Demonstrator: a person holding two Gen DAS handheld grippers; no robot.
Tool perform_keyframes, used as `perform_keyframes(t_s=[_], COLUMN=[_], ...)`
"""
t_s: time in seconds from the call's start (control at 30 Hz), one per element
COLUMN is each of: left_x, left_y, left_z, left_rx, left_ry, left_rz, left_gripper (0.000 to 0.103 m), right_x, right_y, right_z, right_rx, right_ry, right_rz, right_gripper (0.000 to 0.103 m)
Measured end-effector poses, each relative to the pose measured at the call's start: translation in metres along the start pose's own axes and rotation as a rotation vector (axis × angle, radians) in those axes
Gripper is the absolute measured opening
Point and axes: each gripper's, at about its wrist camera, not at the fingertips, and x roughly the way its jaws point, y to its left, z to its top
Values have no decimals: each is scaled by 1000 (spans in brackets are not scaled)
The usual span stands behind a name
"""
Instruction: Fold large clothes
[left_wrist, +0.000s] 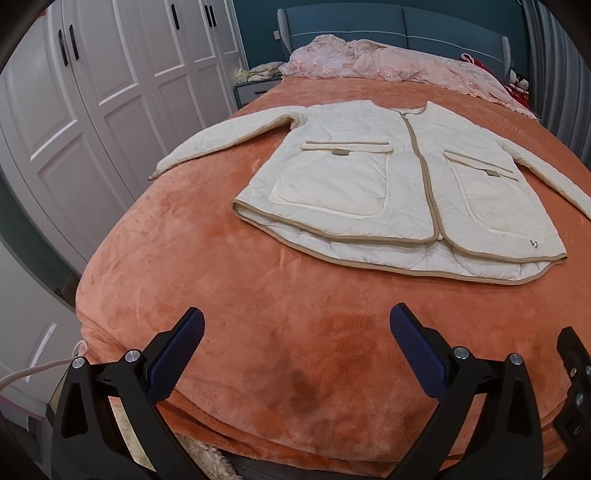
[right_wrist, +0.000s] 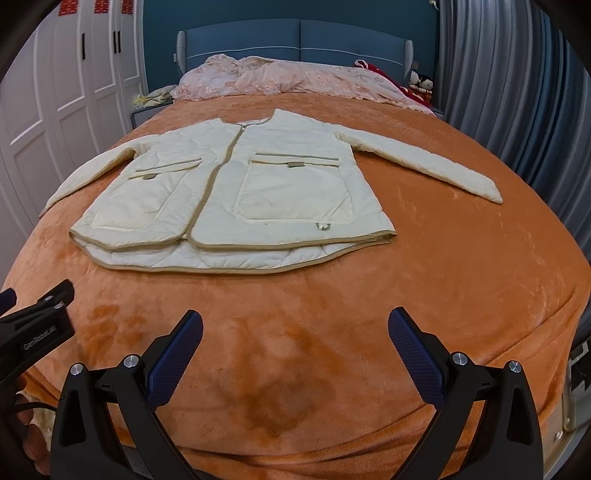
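At nine o'clock of the left wrist view stands a white panelled wardrobe (left_wrist: 110, 74) with dark handles, and a white cable (left_wrist: 40, 369) trails near the floor at about eight. At six o'clock the left gripper (left_wrist: 296, 325) hangs over the foot of the bed, its jaws wide apart with nothing between the blue pads; it is well apart from the garment. The orange blanket (left_wrist: 258, 295) covers the bed, with a darker patch just ahead of the fingers. The cream quilted jacket (left_wrist: 369, 192) lies front up and zipped from the centre toward three o'clock, both sleeves spread outward, its tan-trimmed hem nearest the camera and its collar toward twelve. Beyond it, at twelve to one o'clock, a pink bedspread (left_wrist: 388, 62) is bunched against the blue headboard (left_wrist: 406, 26). In the right wrist view the jacket sits from the centre toward ten o'clock, flat on the blanket, its right-hand sleeve reaching toward three. The right gripper (right_wrist: 295, 325) is at six o'clock, its jaws likewise spread and empty, short of the hem. Grey curtains (right_wrist: 517, 92) hang at two o'clock, and soft toys (right_wrist: 421, 83) sit beside the headboard.
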Motion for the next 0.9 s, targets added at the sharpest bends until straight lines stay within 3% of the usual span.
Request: perform_keyframes(t_s=[0.2,0.5,0.7,0.9], left_x=[13,43,65,109], left_y=[2,-6,-27,-39], left_z=[21,82,116,138], left_rx=[-35,-105,-87,-95], left_ry=[19,24,-1,34], left_rz=[-33,-52,-65,-39], left_gripper=[98,98,98,98], right_x=[26,80,149,216], right_y=[-47,-171,-265,-356], right_z=[25,97,140,151], right_rx=[112,299,483,727], right_ry=[7,-73,-86,-70], right_rz=[26,-3,-26,-114], right_gripper=[98,98,98,98])
